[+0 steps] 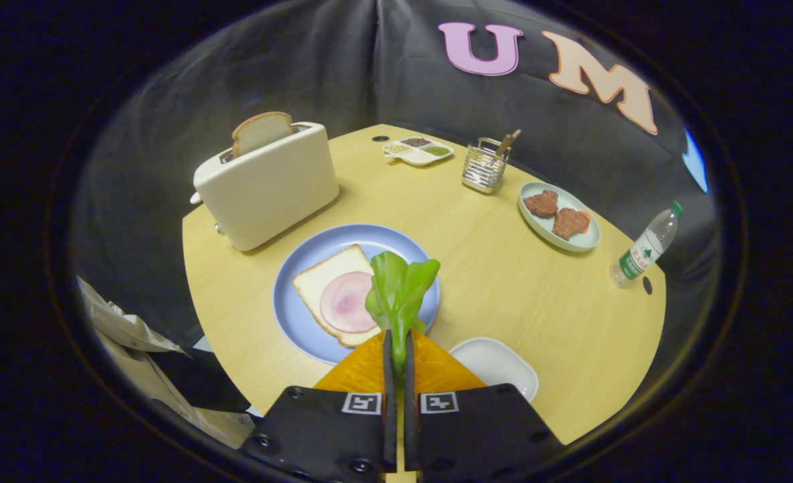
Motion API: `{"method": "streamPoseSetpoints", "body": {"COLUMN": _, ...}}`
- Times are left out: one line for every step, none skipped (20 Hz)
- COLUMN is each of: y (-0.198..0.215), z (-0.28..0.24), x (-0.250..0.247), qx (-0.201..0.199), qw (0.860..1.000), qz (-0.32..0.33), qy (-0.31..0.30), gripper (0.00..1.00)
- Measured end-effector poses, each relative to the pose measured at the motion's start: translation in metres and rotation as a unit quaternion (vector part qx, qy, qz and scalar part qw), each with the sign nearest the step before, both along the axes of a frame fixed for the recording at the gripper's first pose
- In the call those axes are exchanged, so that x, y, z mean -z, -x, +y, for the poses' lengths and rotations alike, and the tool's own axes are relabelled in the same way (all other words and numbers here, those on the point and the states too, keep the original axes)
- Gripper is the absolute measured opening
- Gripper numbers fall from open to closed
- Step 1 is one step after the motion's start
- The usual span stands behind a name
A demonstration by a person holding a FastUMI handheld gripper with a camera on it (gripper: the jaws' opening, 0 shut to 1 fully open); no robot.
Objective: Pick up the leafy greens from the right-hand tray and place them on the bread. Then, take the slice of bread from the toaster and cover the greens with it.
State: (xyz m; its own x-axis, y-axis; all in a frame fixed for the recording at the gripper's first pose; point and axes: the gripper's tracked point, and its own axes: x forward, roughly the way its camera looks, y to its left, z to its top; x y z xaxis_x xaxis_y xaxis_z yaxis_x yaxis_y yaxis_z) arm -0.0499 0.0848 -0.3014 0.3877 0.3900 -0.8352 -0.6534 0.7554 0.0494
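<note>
Nearest to us, our gripper (397,352) has its two fingers pressed close together on the stem of the leafy greens (400,288), holding them upright so the leaves fan out just ahead of the fingertips. Beside the fingers, to their right, we see a small white tray (504,365) on the pale wooden table (537,295).

Just beyond the fingers sits a round blue plate (302,315). On it lies a slice of bread (323,282) with a round pink slice of ham (346,302) on top. From our view the greens overlap the right edge of the bread and the plate; we cannot tell whether they touch either.

Farther back and to the left of the plate stands a cream toaster (269,184), with a second slice of bread (261,131) sticking up out of its slot.

Farther off to the right, well apart from the blue plate, we see a pale green oval dish (537,231) holding two brown meat patties (556,213). Behind it, toward the middle of the table, stands a wire holder (484,166) with a utensil handle poking out, and next to that a small divided dish (418,151) of seasonings. A plastic water bottle (645,248) stands at the table's far right edge.

Off the table to the left, low down, we see some crumpled wrapping (128,329).
</note>
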Motion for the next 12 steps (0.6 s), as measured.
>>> {"method": "streamPoseSetpoints", "body": {"y": 0.000, "z": 0.007, "x": 0.001, "qx": -0.003, "qw": 1.000, "qz": 0.001, "qy": -0.003, "gripper": 0.07}}
{"method": "streamPoseSetpoints", "body": {"y": 0.000, "z": 0.014, "x": 0.000, "qx": -0.006, "qw": 1.000, "qz": 0.002, "qy": -0.005, "gripper": 0.07}}
{"method": "streamPoseSetpoints", "body": {"y": 0.000, "z": 0.019, "x": 0.000, "qx": -0.009, "qw": 1.000, "qz": 0.002, "qy": -0.006, "gripper": 0.07}}
{"method": "streamPoseSetpoints", "body": {"y": 0.000, "z": 0.025, "x": 0.000, "qx": -0.012, "qw": 1.000, "qz": 0.004, "qy": -0.007, "gripper": 0.07}}
{"method": "streamPoseSetpoints", "body": {"y": 0.001, "z": 0.030, "x": 0.002, "qx": -0.015, "qw": 1.000, "qz": 0.006, "qy": -0.008, "gripper": 0.07}}
{"method": "streamPoseSetpoints", "body": {"y": 0.001, "z": 0.035, "x": 0.003, "qx": -0.018, "qw": 1.000, "qz": 0.008, "qy": -0.009, "gripper": 0.07}}
{"method": "streamPoseSetpoints", "body": {"y": 0.002, "z": 0.041, "x": 0.005, "qx": -0.021, "qw": 1.000, "qz": 0.010, "qy": -0.011, "gripper": 0.07}}
{"method": "streamPoseSetpoints", "body": {"y": 0.002, "z": 0.046, "x": 0.007, "qx": -0.023, "qw": 1.000, "qz": 0.012, "qy": -0.012, "gripper": 0.07}}
{"method": "streamPoseSetpoints", "body": {"y": 0.003, "z": 0.051, "x": 0.009, "qx": -0.026, "qw": 0.999, "qz": 0.014, "qy": -0.013, "gripper": 0.07}}
{"method": "streamPoseSetpoints", "body": {"y": 0.003, "z": 0.056, "x": 0.011, "qx": -0.029, "qw": 0.999, "qz": 0.016, "qy": -0.014, "gripper": 0.07}}
{"method": "streamPoseSetpoints", "body": {"y": 0.004, "z": 0.060, "x": 0.013, "qx": -0.031, "qw": 0.999, "qz": 0.018, "qy": -0.015, "gripper": 0.07}}
{"method": "streamPoseSetpoints", "body": {"y": 0.004, "z": 0.064, "x": 0.015, "qx": -0.033, "qw": 0.999, "qz": 0.020, "qy": -0.016, "gripper": 0.08}}
